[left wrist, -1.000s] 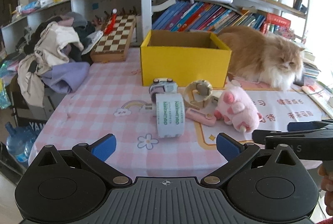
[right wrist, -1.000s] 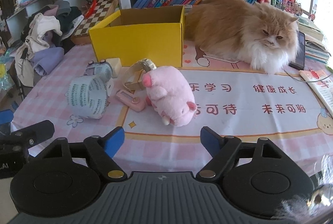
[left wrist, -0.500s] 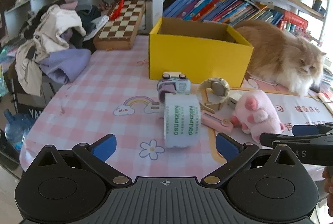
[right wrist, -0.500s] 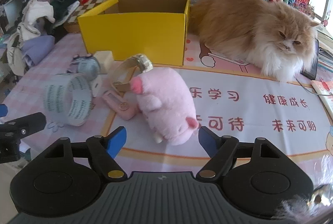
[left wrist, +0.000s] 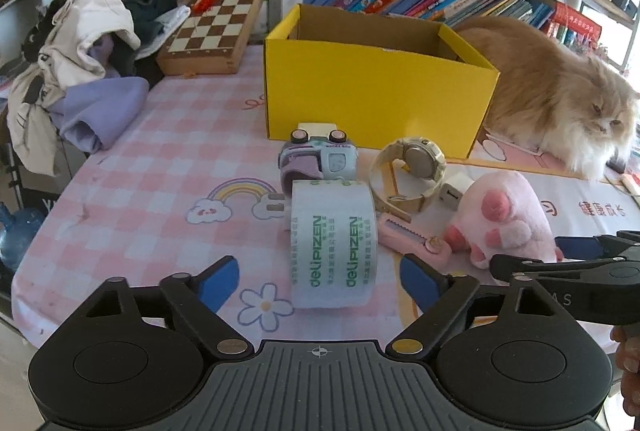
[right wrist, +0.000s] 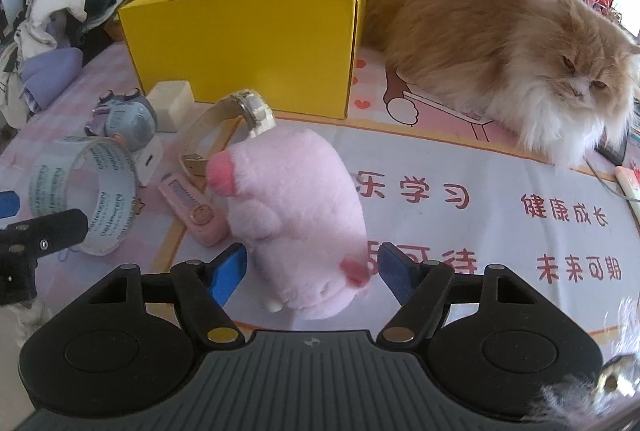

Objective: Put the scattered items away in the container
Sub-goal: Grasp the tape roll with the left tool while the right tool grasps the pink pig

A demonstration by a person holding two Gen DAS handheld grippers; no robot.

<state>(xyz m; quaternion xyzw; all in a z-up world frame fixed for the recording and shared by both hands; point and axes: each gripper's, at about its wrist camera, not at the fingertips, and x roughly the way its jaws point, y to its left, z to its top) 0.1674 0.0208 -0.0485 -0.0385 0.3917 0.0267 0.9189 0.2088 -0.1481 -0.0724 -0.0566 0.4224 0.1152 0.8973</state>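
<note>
Right hand-held gripper closing, unclenched, around fluffy pink plush pig — lying sideways.

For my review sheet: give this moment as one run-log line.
phase: approach | left gripper: jaws closing around tape roll, no contact | right gripper: jaws closing around pink plush | yellow box: nothing visible inside

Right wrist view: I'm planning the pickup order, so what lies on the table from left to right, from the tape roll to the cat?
Tape roll → toy car → pink cutter → pink plush → cat. The watch overlaps the plush, so I leave it out.
</note>
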